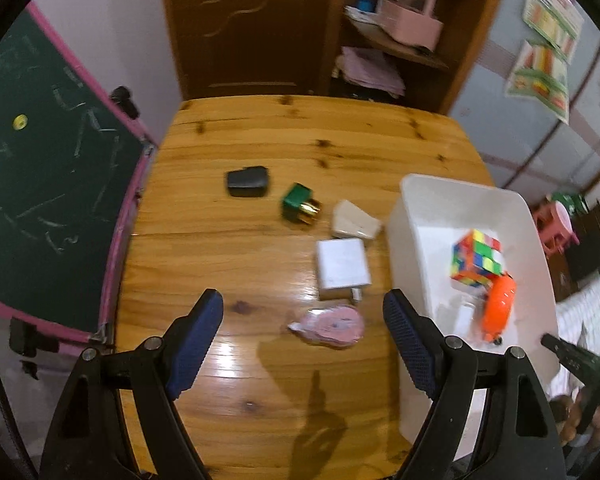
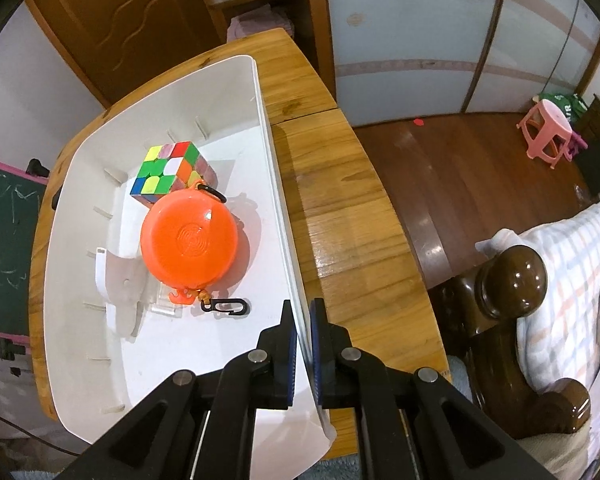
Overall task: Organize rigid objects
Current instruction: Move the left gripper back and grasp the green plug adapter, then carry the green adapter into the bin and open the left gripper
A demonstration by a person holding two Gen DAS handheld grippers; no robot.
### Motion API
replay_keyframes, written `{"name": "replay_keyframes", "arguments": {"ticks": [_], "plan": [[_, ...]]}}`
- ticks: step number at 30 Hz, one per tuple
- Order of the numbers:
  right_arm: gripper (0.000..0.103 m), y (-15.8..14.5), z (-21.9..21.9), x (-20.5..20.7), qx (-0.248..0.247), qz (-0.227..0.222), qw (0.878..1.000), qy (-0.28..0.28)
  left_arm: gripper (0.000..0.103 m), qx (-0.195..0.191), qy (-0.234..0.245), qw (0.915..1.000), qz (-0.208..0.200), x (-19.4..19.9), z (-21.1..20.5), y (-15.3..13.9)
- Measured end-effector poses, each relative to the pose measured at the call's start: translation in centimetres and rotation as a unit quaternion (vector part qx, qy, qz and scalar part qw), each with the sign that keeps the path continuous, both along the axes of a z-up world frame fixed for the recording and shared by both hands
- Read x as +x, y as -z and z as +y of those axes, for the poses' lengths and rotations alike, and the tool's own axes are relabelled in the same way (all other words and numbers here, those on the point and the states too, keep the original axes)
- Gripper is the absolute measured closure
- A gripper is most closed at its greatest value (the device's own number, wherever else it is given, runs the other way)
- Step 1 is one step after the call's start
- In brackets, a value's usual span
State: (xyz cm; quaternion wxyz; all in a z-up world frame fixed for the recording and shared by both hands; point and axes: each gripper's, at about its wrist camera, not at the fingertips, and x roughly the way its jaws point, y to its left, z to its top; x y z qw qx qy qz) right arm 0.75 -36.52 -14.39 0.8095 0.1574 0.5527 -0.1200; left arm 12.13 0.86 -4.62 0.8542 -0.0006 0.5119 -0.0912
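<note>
A white bin (image 1: 428, 216) stands at the table's right side; it holds a colour cube (image 1: 477, 258) and an orange round case (image 1: 499, 308). In the right wrist view my right gripper (image 2: 303, 320) is shut on the white bin's right wall (image 2: 278, 184), with the cube (image 2: 170, 170) and orange case (image 2: 189, 240) inside. My left gripper (image 1: 303, 312) is open and empty above the table, over a pink wrapped item (image 1: 332, 326). A white charger (image 1: 342, 268), a beige wedge (image 1: 354, 222), a green-gold box (image 1: 300, 204) and a black case (image 1: 247, 182) lie beyond.
The wooden table (image 1: 236, 360) borders a green chalkboard (image 1: 40, 180) on the left and a wooden cabinet (image 1: 260, 20) behind. A black clip (image 2: 226, 306) lies in the bin. A dark bedpost (image 2: 514, 276) and a pink stool (image 2: 546, 128) stand to the right.
</note>
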Motion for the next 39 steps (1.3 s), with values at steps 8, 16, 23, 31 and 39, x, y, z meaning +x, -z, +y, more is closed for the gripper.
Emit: {"name": "replay_keyframes", "arguments": {"ticks": [8, 16, 23, 31, 39], "plan": [[0.096, 0.0, -0.1, 0.1, 0.004, 0.002, 1.0, 0.009, 0.014, 0.039, 0.009, 0.9992, 0.001, 3.2, 0.3, 2.1], [0.095, 0.0, -0.4, 0.1, 0.014, 0.003, 1.0, 0.015, 0.014, 0.06, 0.083, 0.9945, 0.022, 9.2, -2.0, 6.8], [0.095, 0.2, -0.6, 0.0, 0.019, 0.002, 1.0, 0.021, 0.014, 0.067, 0.124, 0.9889, 0.047, 13.2, -3.3, 10.5], [0.095, 0.2, -0.7, 0.0, 0.024, 0.005, 0.999, 0.026, 0.023, 0.082, 0.148, 0.9838, 0.06, 14.9, -4.3, 13.1], [0.095, 0.2, -0.7, 0.1, 0.024, 0.004, 0.999, 0.027, 0.056, 0.081, 0.15, 0.9836, 0.059, 15.6, -4.8, 14.1]]}}
